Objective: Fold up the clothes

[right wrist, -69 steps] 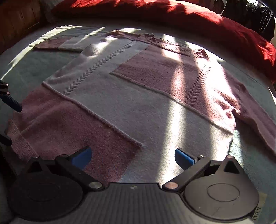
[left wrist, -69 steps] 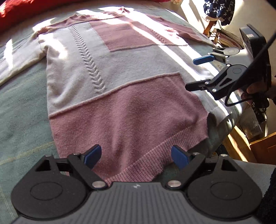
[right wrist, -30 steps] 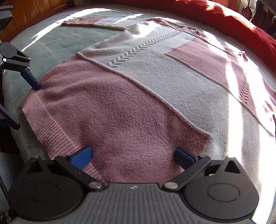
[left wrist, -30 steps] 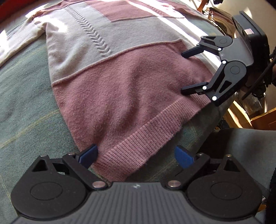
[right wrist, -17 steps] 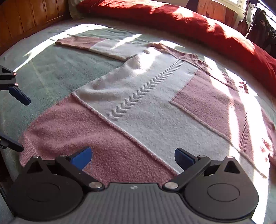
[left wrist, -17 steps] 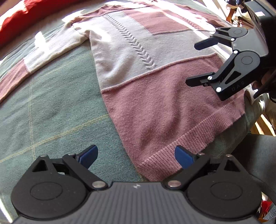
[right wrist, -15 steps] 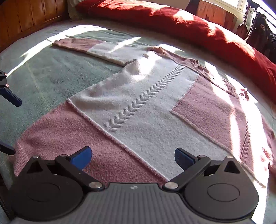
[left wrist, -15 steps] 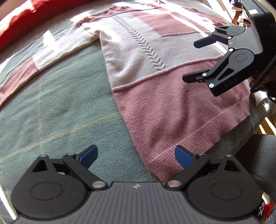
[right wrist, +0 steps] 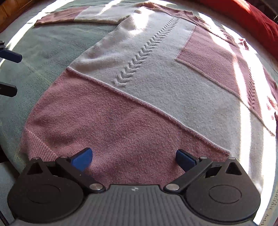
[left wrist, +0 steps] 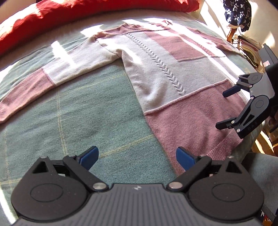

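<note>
So the sweater (left wrist: 166, 73) is laid out flat, front up, on the green checked bedspread (left wrist: 90, 111), pink and cream blocks with a raised leaf-stitch line running down the cream part.

From my left wrist cam I get the whole left side: the sleeve (left wrist: 52, 76) stretched straight out across the bedspread, cream near the shoulder and pink toward the cuff, and a red blanket (left wrist: 73, 15) bunched along the far edge of the bed. My left gripper (left wrist: 137, 157) is wide open with nothing in it, hovering over bare bedspread just beside the sweater's side edge; the right-hand blue pad (left wrist: 184, 157) sits over the ribbed hem corner. That same cam also catches my right gripper (left wrist: 224, 108) from the side, jaws spread wide over the pink hem area near the bed edge, and some star-print navy fabric (left wrist: 238, 12) hanging up in the far corner.

The right wrist cam is much closer in. Right gripper (right wrist: 133, 159) open wide and empty, low over the pink bottom panel (right wrist: 113, 125), can't tell if the pads actually touch the knit. It shows the knit texture and the pink chest patch (right wrist: 208, 62) way better, but only a sliver of the sleeve. The left gripper's two fingertips (right wrist: 12, 56) poke in at the left edge.
</note>
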A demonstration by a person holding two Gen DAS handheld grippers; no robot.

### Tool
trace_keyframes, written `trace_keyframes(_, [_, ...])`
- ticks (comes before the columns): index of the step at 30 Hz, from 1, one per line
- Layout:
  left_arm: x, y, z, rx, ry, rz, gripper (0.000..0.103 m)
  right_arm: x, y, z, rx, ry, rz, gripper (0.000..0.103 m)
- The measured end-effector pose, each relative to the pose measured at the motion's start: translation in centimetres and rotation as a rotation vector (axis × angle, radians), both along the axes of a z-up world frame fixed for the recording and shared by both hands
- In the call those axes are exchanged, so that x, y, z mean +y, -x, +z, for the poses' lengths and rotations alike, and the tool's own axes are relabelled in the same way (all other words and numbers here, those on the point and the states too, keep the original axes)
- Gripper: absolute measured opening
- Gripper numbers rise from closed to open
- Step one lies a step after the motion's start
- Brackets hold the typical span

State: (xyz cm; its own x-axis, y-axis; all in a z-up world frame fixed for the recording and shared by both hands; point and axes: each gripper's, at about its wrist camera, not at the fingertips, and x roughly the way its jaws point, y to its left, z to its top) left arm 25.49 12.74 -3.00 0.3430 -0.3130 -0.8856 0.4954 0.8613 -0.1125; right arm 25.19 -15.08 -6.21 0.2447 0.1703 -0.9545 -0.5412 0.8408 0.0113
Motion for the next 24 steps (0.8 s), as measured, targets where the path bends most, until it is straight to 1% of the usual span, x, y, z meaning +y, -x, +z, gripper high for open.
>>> trace_keyframes(2, [-0.3, -1.8, 0.1, -0.024, 0.016, -0.059, 0.096, -0.3, 0.3, 0.8, -0.022, -0.02, -0.076, 0.103])
trace_keyframes(4, [-1.3, -3.8, 0.3, -0.053, 0.029, -0.116, 0.096, -0.8, 0.7, 1.1, -0.046, -0.004, -0.156, 0.103])
trace_keyframes(6, [-2.9, -5.8, 0.4, -0.079, 0.062, -0.166, 0.096, -1.5, 1.1, 1.2, -0.039, -0.014, -0.223, 0.103])
trace_keyframes(7, [-4.0, -6.6, 0.3, -0.098, 0.076, -0.189, 0.096, -1.9, 1.4, 1.3, -0.047, -0.026, -0.246, 0.103])
trace_keyframes(10, [-7.7, -9.4, -0.5, -0.17, 0.068, -0.231, 0.096, -2.8, 1.7, 1.5, -0.072, -0.053, -0.281, 0.103])
trace_keyframes(14, [-11.1, -13.1, -3.0, -0.202, 0.027, -0.201, 0.096, -3.8, 0.8, 0.7, -0.072, -0.108, -0.289, 0.103])
trace_keyframes(15, [-11.4, -13.8, -3.9, -0.2, 0.015, -0.176, 0.096, -4.0, 0.4, 0.3, -0.069, -0.126, -0.281, 0.103])
trace_keyframes(17, [-11.5, -15.2, -5.8, -0.13, -0.028, -0.13, 0.096, -4.7, -0.4, -0.2, -0.062, -0.15, -0.257, 0.103])
trace_keyframes(19, [-11.1, -15.1, -5.9, -0.09, -0.03, -0.087, 0.096, -6.0, -1.1, -0.2, -0.059, -0.171, -0.236, 0.103])
trace_keyframes(20, [-11.0, -14.9, -5.7, -0.068, -0.046, -0.074, 0.096, -6.7, -1.3, -0.1, -0.058, -0.181, -0.227, 0.103])
trace_keyframes(21, [-11.0, -14.5, -5.4, -0.043, -0.083, -0.058, 0.096, -7.6, -1.6, 0.0, -0.063, -0.184, -0.219, 0.103])
trace_keyframes(22, [-11.0, -13.9, -4.9, -0.038, -0.101, -0.039, 0.096, -8.5, -1.9, 0.0, -0.069, -0.186, -0.212, 0.103])
trace_keyframes(24, [-11.0, -12.8, -3.7, -0.051, -0.081, -0.016, 0.096, -10.2, -2.5, 0.0, -0.083, -0.197, -0.199, 0.103])
